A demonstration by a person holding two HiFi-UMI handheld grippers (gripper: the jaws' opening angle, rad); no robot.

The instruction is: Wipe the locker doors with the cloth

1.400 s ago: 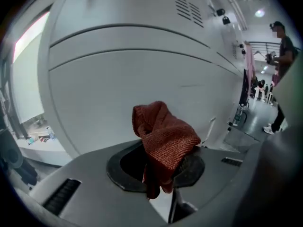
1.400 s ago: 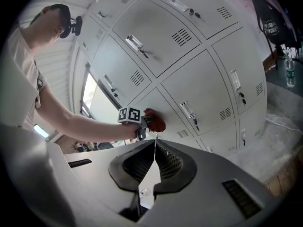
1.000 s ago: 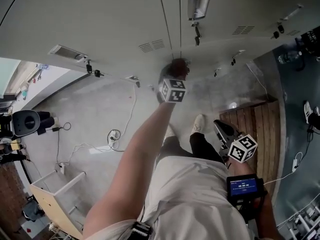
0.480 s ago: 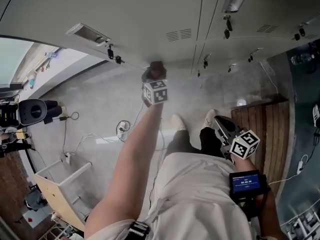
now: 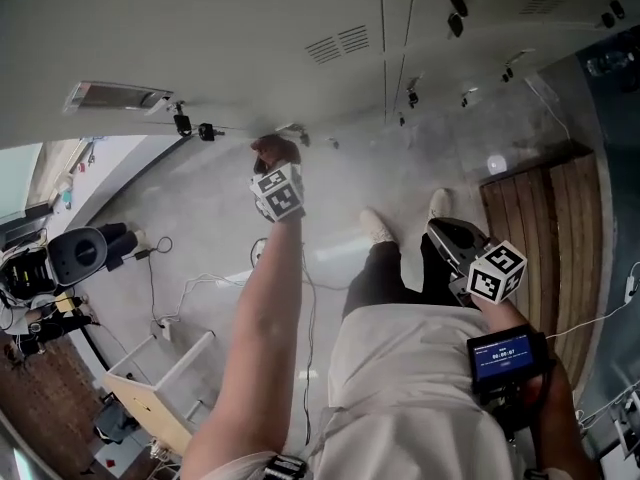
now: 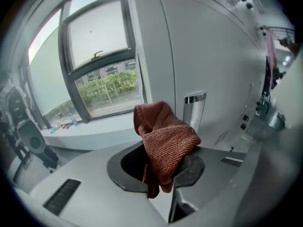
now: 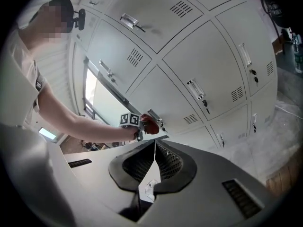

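In the head view the left tool (image 5: 276, 163) has slid to its own left along the locker doors (image 5: 250, 38) over the last second, the cloth (image 5: 274, 149) at its tip seemingly against a door. The right tool (image 5: 445, 240) hangs low by the hip, well behind and right of it. In the left gripper view the jaws are clamped on the red cloth, which bunches above and ahead of the tips; a handle (image 6: 193, 110) stands just beyond it and a window (image 6: 102, 65) lies to the tool's left. In the right gripper view the jaws are closed on nothing. The wipe looks mid-stroke, nearing the row's window end.
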